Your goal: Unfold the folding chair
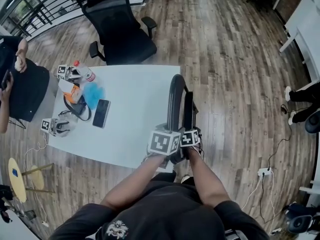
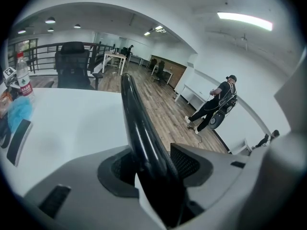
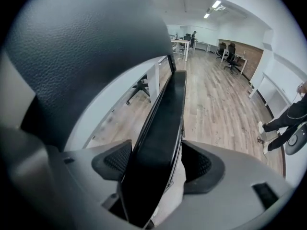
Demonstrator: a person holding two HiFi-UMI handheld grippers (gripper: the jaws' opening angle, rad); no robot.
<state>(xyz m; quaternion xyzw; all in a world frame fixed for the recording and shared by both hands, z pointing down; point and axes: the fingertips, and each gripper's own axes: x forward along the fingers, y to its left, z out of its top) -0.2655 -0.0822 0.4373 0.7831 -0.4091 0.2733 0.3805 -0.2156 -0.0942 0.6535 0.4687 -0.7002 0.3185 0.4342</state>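
Note:
A folded black folding chair point(image 1: 176, 104) stands upright on the wood floor against the right edge of the white table point(image 1: 135, 129). My left gripper point(image 1: 167, 148) grips its glossy curved frame tube point(image 2: 136, 119); in the left gripper view the tube runs between the pads of the left gripper point(image 2: 151, 164), which is shut on it. My right gripper point(image 1: 191, 140) is just to the right. In the right gripper view the flat black seat panel point(image 3: 168, 114) lies between the wide-set jaws of the right gripper point(image 3: 156, 164), close to both pads. A black leather-like cushion point(image 3: 81, 47) fills the upper left there.
On the table's left part lie a phone point(image 1: 101, 113), a blue cloth point(image 1: 92, 94), a bottle point(image 1: 84, 71) and two spare grippers point(image 1: 56, 126). A black office chair point(image 1: 120, 29) stands behind the table. A person sits at the left point(image 1: 20, 84). A power strip point(image 1: 264, 172) lies on the floor at the right.

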